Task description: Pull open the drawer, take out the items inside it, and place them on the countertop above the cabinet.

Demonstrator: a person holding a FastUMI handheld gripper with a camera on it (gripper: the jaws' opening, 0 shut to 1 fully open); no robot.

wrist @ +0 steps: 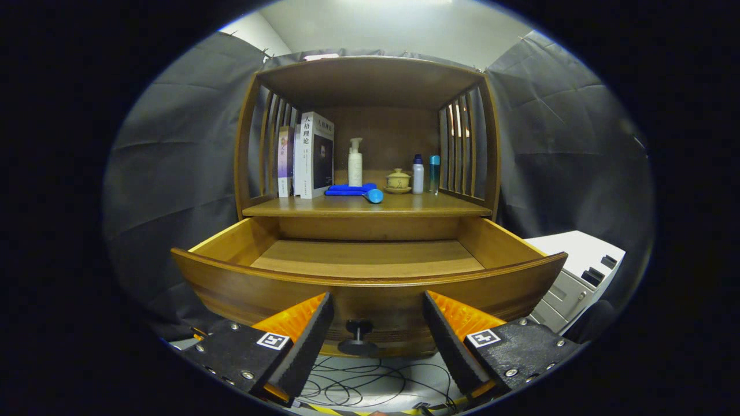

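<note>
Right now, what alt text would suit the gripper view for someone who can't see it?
A wooden drawer stands pulled open, showing only bare floor, its knob between the open gripper fingers. On the countertop above sit books, bottles and a blue cloth.

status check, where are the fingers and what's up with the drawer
Gripper open, knob between fingers, untouched. Drawer pulled out, visible floor bare. Blue item on countertop. Nothing blocking.

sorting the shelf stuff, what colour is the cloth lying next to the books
Blue, seen in the gripper view: the cloth lies on the countertop.
</note>
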